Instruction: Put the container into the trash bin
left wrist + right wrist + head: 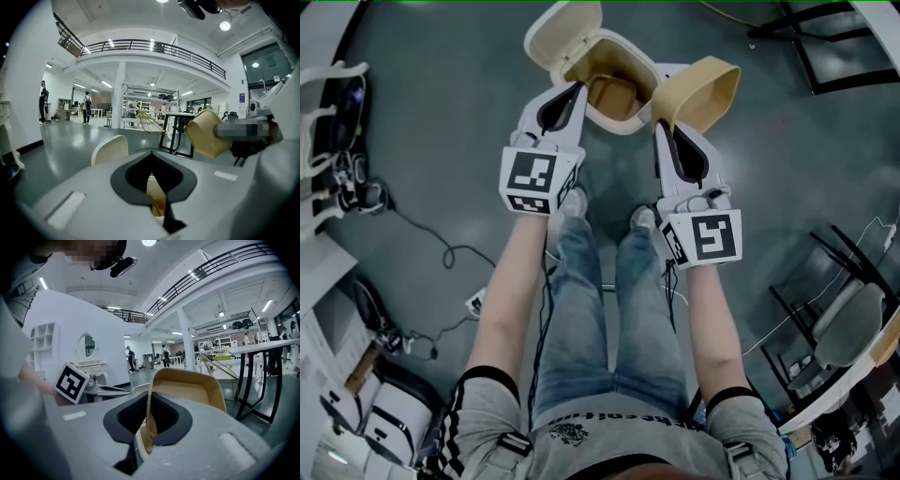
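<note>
Tongs were considered first in the head view. The left tongs (565,101) were closed at the 9 o'clock rim of the trash bin (630,129), whose lid (562,33) stood open at 11 o'clock. The right tongs (664,127) were clamped on the near wall of the container (703,89). The container was held tilted at 3 o'clock of the bin's mouth, just beside the rim and not over the opening. If the grip were released there, a fall onto the floor (441,141) was judged likely. A hasty swing towards 9 o'clock could also knock the container against the rim and jolt the bin.

In the left gripper view, the left tongs (151,158) were seen shut on a pale thin edge (154,192), taken to be the bin's rim. The lid (110,149) was seen at 10 o'clock and the container (206,133) at 2 o'clock, well apart from these tongs. If that hold slipped, the bin could shift under the incoming container.

In the right gripper view, the right tongs (149,401) were closed on only a thin strip of the container's (192,390) wall. That wall ran up between the jaws towards 12 o'clock, and the body spread to 1 o'clock beyond the tips. So narrow a bite was judged liable to let the light shell pivot or slide out.
</note>
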A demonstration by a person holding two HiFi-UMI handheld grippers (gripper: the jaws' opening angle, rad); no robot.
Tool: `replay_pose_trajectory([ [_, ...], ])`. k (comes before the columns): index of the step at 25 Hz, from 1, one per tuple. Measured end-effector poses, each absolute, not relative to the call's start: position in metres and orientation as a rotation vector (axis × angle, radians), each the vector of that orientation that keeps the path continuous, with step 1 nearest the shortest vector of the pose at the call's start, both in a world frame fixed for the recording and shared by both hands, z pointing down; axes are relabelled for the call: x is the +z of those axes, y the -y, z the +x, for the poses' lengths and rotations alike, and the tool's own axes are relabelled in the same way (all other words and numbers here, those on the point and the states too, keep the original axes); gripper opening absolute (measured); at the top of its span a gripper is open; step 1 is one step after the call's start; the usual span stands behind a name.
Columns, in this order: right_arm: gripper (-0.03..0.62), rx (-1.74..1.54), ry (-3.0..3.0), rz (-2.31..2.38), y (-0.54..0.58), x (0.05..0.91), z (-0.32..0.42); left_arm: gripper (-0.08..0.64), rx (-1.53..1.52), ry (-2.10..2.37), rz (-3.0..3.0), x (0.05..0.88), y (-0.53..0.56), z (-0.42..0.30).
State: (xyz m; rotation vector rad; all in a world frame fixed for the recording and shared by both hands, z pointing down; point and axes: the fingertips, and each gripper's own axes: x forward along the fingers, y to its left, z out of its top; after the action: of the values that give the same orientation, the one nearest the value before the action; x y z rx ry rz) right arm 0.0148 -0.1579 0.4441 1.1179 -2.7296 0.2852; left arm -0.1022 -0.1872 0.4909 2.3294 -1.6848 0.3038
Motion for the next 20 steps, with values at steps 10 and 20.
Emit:
replay_pose_trajectory([
  [10,0.020,0.301,2.724,1.121,0.158,0.446,-0.021,0.012,0.195,1.679,2.435,0.456,0.183,-0.135],
  [20,0.020,0.327,2.683,1.062,0.160,0.473,-0.054,0.012,0.156,1.645,2.457,0.454,0.178,-0.167],
])
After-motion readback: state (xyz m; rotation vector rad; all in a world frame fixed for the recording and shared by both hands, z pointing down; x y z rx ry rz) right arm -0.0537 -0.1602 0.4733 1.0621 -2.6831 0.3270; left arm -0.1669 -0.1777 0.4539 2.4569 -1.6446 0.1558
